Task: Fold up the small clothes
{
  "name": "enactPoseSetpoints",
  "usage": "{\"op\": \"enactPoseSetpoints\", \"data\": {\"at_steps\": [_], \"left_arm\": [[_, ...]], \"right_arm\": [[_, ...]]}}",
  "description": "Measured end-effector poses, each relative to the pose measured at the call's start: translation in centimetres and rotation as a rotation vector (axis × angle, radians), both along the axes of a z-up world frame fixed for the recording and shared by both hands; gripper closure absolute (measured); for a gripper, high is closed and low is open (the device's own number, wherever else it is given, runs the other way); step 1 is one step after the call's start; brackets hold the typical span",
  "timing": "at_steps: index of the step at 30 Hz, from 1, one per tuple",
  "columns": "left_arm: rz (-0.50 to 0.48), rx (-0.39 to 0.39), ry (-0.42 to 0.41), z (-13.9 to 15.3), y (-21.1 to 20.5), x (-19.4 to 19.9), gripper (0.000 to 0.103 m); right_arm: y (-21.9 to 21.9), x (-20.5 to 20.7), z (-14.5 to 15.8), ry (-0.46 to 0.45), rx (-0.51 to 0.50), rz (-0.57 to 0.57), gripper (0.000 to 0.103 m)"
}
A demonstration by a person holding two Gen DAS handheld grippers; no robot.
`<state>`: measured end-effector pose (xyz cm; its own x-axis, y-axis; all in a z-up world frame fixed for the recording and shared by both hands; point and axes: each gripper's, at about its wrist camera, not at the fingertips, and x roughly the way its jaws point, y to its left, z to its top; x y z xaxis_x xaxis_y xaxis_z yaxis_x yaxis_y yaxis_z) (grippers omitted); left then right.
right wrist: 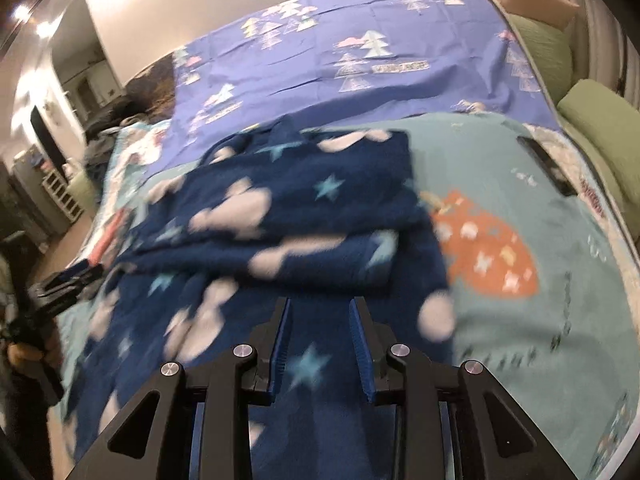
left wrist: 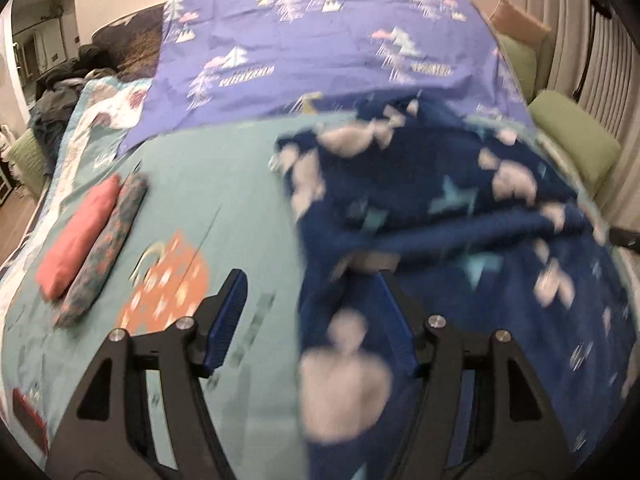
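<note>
Left gripper (left wrist: 310, 312) is seen in the left wrist view with its jaws spread wide and nothing pressed between them, one finger over the teal bedspread (left wrist: 224, 168) and the other at the near left edge of the navy star-print garment (left wrist: 440, 208), which lies partly folded on the bed; two rolled pieces (left wrist: 92, 240) lie off to the left. Right gripper (right wrist: 320, 320) is seen in the right wrist view with jaws narrowed but parted, no cloth visibly pinched, above the garment's near panel (right wrist: 304, 364). Soft, light, limp fleece is judged likely, so a hem or corner is best pinched and kept taut, since it may sag or bunch.
</note>
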<state>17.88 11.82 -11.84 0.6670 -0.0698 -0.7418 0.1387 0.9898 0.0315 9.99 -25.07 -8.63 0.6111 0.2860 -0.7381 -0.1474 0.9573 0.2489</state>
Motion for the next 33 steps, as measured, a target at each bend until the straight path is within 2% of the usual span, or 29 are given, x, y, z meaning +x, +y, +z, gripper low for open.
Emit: {"op": "enactPoseSetpoints", "data": {"at_steps": [1,3,4,5,6,7,9,12,16,19,21,25,27,28,29,30,31,32,33], "left_arm": [[0.004,0.016,0.027,-0.8,0.3,-0.3,0.036],[0.027,0.119,0.1,-3.6,0.6,-0.7,0.034],[0.034,0.123,0.069,-4.1,1.0,-1.2,0.031],[0.044,0.105,0.048,-4.0,1.3,-1.7,0.031],[0.068,0.086,0.056,-3.6,1.5,-2.1,0.032],[0.084,0.076,0.054,-3.0,1.6,-2.5,0.034],[0.067,0.056,0.011,-0.9,1.0,-4.4,0.034],[-0.06,0.003,-0.084,2.2,-1.1,-8.6,0.034],[-0.25,-0.041,-0.105,3.5,-4.7,-13.9,0.034],[-0.362,-0.139,-0.042,2.8,-7.3,-16.9,0.034],[-0.423,-0.168,-0.005,1.9,-8.5,-18.7,0.034],[-0.531,-0.12,0.003,0.5,-10.9,-22.6,0.034],[-0.564,-0.117,0.033,-0.2,-11.6,-24.1,0.032],[-0.568,-0.104,0.044,-0.6,-12.2,-24.7,0.029],[-0.567,-0.08,0.052,-1.1,-12.7,-24.9,0.029],[-0.555,-0.034,0.062,-2.0,-13.4,-24.9,0.029],[-0.538,-0.006,0.071,-2.6,-13.8,-24.8,0.03],[-0.514,0.008,0.079,-3.2,-14.1,-24.4,0.039],[-0.5,0.004,0.076,-3.3,-13.8,-24.3,0.044]], "right_arm": [[0.6,-1.0,-0.1,0.0,0.015,0.031,0.073],[1.8,-2.6,-0.8,0.015,0.034,0.095,0.071],[2.3,-3.4,-1.4,0.029,0.027,0.121,0.068],[3.0,-4.0,-2.3,0.051,-0.01,0.129,0.066],[3.5,-4.7,-3.5,0.082,-0.106,0.096,0.066],[3.6,-5.1,-4.0,0.088,-0.147,0.074,0.066],[3.3,-7.2,-3.6,0.057,-0.133,0.048,0.066],[3.3,-10.9,-1.6,-0.007,-0.042,0.082,0.066],[5.1,-15.9,0.1,-0.094,-0.046,0.157,0.065],[6.5,-18.9,0.2,-0.134,-0.041,0.218,0.063],[6.9,-20.8,-0.1,-0.144,-0.048,0.232,0.062],[6.9,-23.4,-1.2,-0.141,-0.033,0.243,0.058],[7.0,-24.6,-1.9,-0.162,-0.064,0.214,0.047],[7.0,-25.2,-2.1,-0.181,-0.085,0.198,0.038],[7.1,-25.5,-2.3,-0.195,-0.099,0.189,0.033],[7.3,-25.9,-2.5,-0.211,-0.119,0.178,0.033],[7.4,-26.1,-2.6,-0.222,-0.128,0.169,0.033],[7.4,-26.3,-2.6,-0.232,-0.123,0.161,0.033],[7.5,-26.5,-2.6,-0.236,-0.112,0.157,0.033]]}}
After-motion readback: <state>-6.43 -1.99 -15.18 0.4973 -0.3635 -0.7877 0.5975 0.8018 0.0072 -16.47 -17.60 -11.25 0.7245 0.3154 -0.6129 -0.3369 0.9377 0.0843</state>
